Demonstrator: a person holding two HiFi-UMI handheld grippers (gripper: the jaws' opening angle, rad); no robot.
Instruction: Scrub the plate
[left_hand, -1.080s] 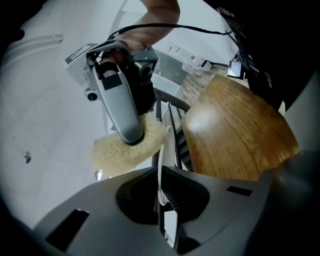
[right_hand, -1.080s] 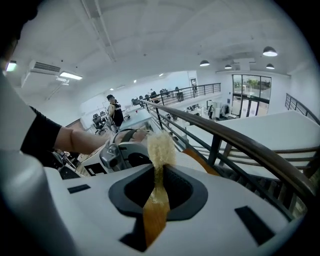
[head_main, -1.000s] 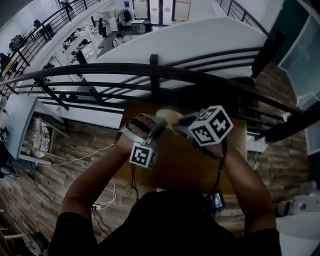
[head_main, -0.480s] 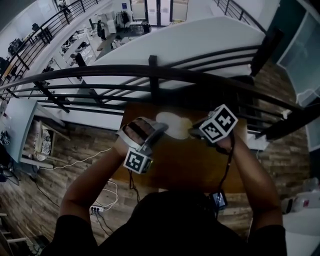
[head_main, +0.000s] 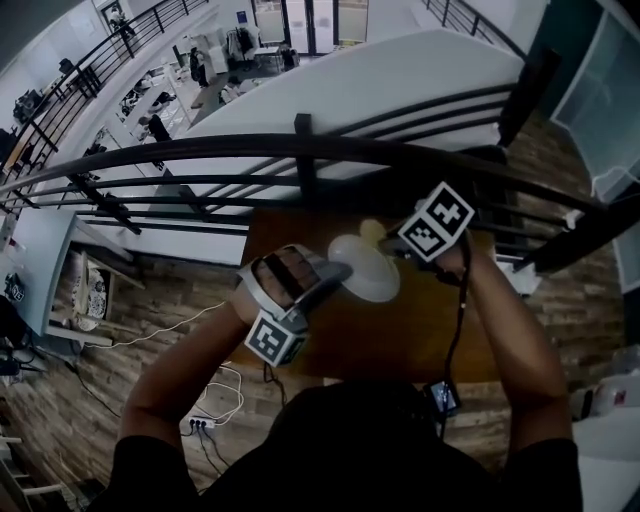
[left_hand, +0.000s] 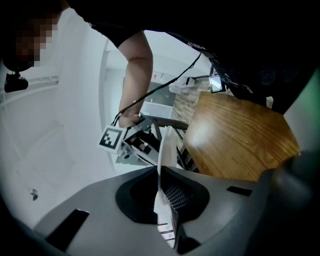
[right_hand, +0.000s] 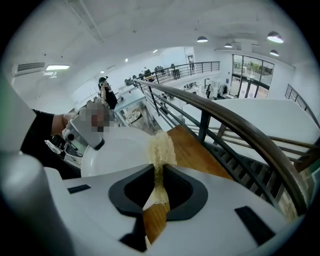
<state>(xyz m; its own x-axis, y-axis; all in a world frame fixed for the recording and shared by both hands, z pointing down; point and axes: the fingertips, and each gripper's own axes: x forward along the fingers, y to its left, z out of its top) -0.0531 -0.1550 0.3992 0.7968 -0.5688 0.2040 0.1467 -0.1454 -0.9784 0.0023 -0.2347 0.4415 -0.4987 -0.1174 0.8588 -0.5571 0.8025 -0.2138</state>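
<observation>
— Where the left gripper (left_hand: 164, 197) closes, what do we note?
— Jaws pressed together on the rim of the white plate (left_hand: 165, 150). It stands edge-on straight ahead of them, with the wooden table (left_hand: 235, 140) off to their right.
— And our right gripper (right_hand: 159, 192)?
— Jaws pinch a pale scrub pad (right_hand: 161, 147). It sticks out past the tips, and we log its far end at the plate's edge, just beyond the jaws and to their left.
</observation>
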